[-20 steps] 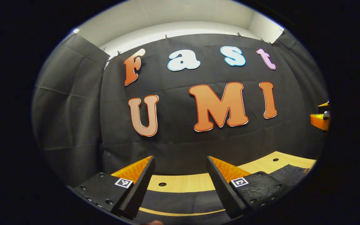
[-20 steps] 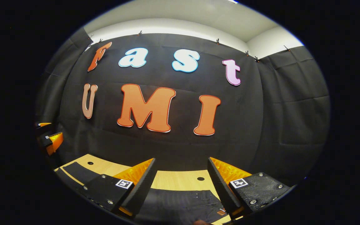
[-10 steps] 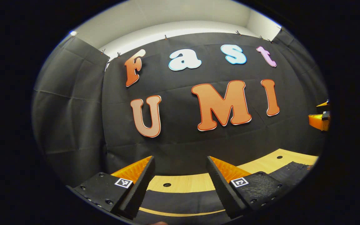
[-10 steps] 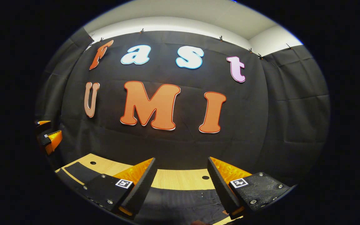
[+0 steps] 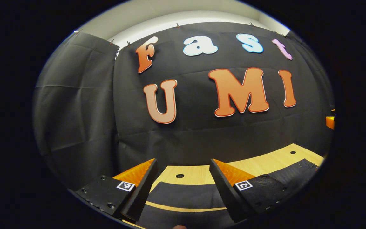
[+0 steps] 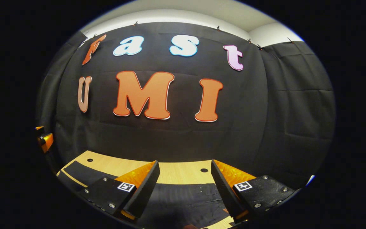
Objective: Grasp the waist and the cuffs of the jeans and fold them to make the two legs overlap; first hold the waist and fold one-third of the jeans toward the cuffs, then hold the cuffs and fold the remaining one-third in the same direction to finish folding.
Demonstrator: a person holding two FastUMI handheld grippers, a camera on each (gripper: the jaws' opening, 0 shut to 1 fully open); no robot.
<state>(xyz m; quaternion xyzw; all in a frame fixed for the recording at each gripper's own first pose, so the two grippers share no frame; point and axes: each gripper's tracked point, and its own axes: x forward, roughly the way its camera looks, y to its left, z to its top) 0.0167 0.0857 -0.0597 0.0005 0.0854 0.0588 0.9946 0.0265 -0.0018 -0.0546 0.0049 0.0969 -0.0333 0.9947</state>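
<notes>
Dark jeans point(image 5: 183, 197) lie flat on the light wooden table point(image 5: 265, 163). In the left gripper view a thin yellow line runs across the cloth, and more of it shows at the right point(image 5: 294, 173). My left gripper point(image 5: 183, 162) hangs open above this end, nothing between its fingers. In the right gripper view the jeans point(image 6: 183, 198) show small rivets and spread left to a yellow-edged part point(image 6: 81, 173). My right gripper point(image 6: 184, 163) is open above them and holds nothing. Each gripper appears small at the edge of the other's view: right gripper point(image 5: 330, 122), left gripper point(image 6: 44, 140).
The black cloth wall point(image 5: 186, 140) stands just behind the table's far edge. Round holes dot the tabletop point(image 6: 176, 173), one of them point(image 5: 179, 176) near the jeans. Bare wood runs between the jeans and the wall.
Both views have tipped downward: the wall has slid up and more of the table and jeans shows beneath the fingers. Both grippers stay open.
</notes>
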